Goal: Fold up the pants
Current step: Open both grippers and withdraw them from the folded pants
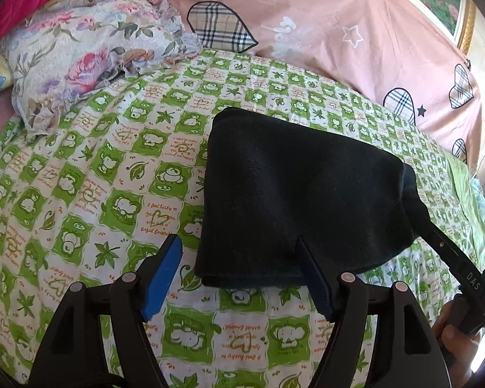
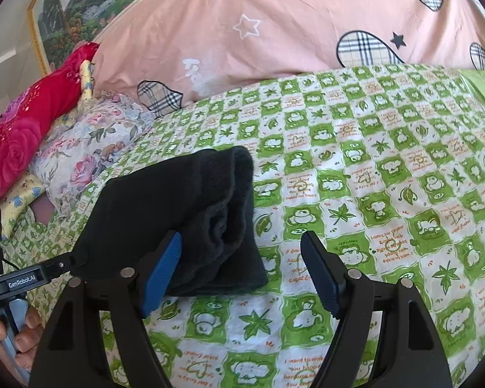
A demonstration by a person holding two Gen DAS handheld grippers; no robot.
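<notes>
On the green-checked bedsheet (image 1: 90, 174), the left wrist view had the black pants (image 1: 294, 200) folded into a compact bundle, lying just ahead of the left gripper (image 1: 239, 278). That gripper stood spread wide and released, its blue-padded fingers (image 1: 161, 278) gaping, the right-hand finger reaching to the bundle's near edge while the other sat clear over the sheet. A floral pillow (image 1: 80, 58) lay at upper left, and the pink duvet (image 1: 323, 26) with plaid hearts ran along the far side. Over to the right wrist view: the right gripper (image 2: 242, 274) was open too, grasping nothing, with the pants (image 2: 177, 207) resting on the bedsheet (image 2: 388, 177) to its left, their stacked layers showing at the near end. Its left finger overlapped the bundle's edge; whether it touched, I couldn't tell. The red cushion (image 2: 22, 129) sat beyond the floral pillow (image 2: 90, 148).
</notes>
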